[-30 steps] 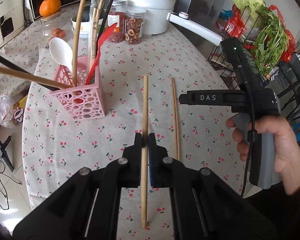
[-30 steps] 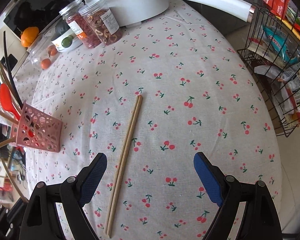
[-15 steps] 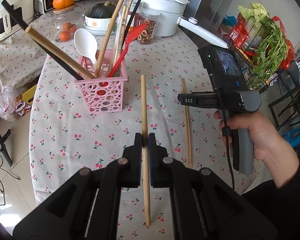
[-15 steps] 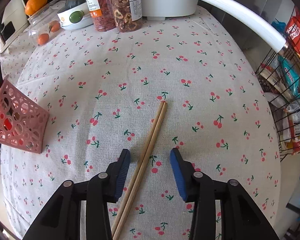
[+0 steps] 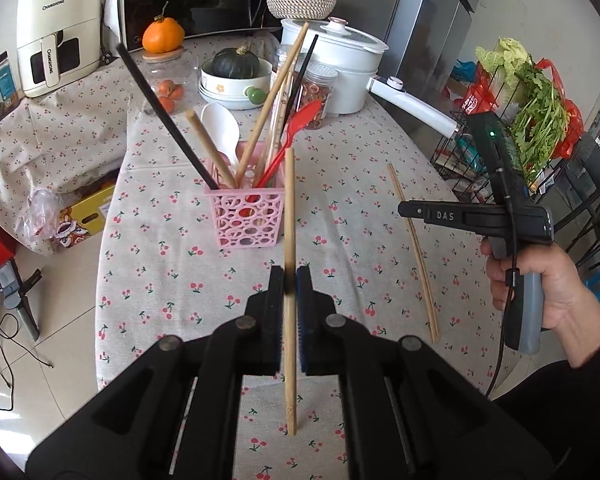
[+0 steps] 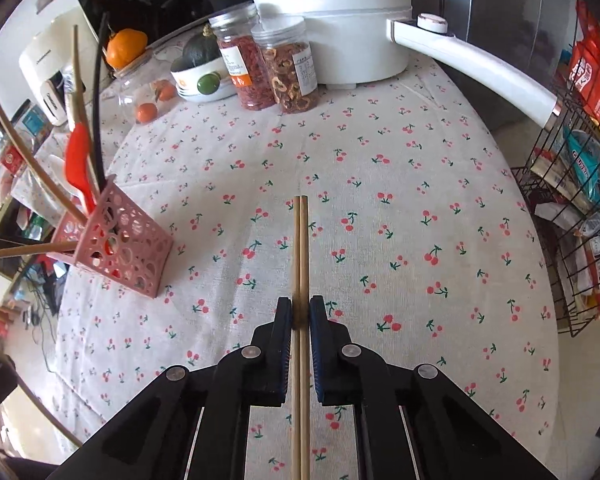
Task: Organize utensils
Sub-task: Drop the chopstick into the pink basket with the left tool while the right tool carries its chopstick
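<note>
My left gripper (image 5: 288,280) is shut on a single wooden chopstick (image 5: 289,208) and holds it above the table, its far tip near the pink utensil basket (image 5: 246,218). The basket holds several chopsticks, a white spoon and a red spoon. It also shows at the left in the right wrist view (image 6: 120,244). My right gripper (image 6: 300,312) is shut on a pair of thin wooden chopsticks (image 6: 301,240) that lie on the cherry-print tablecloth. The pair also shows in the left wrist view (image 5: 414,248), below the right gripper's body (image 5: 472,216).
At the table's back stand a white pot with a long handle (image 6: 340,20), two jars of dried food (image 6: 268,68), a bowl with a squash (image 5: 236,76) and a jar of oranges (image 5: 166,88). A wire rack with groceries (image 6: 580,200) stands off the right edge.
My left gripper has lifted its chopstick higher and pulled back from the basket. My right gripper has come down over the chopstick pair and closed from wide open to shut on it.
</note>
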Tool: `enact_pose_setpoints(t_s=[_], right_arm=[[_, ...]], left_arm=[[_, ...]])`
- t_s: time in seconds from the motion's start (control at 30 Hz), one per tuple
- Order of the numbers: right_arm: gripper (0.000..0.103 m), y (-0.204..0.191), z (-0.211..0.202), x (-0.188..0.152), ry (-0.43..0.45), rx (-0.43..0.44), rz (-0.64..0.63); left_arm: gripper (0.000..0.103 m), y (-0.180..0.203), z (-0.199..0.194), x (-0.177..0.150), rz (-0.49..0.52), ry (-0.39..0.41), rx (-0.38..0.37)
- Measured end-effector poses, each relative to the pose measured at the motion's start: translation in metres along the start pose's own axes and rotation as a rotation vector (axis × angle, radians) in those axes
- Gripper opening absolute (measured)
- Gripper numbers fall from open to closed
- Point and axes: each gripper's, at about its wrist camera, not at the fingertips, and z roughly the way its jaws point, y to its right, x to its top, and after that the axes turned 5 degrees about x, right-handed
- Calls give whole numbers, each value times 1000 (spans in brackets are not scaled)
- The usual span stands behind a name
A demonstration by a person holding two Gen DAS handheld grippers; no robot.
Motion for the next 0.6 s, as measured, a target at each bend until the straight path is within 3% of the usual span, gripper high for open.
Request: enact_pose_setpoints(t_s=[0.23, 0.47, 0.6], right_arm=[[9, -12, -73, -12, 191, 94, -20], [9, -46, -131, -9, 382, 124, -101], [9, -64, -154, 1, 452, 168, -116]], left_arm=[[7, -5, -54, -3, 16, 213, 10], [7, -11, -124, 19, -43, 471, -4], [7, -21, -163, 39, -66, 624, 30]])
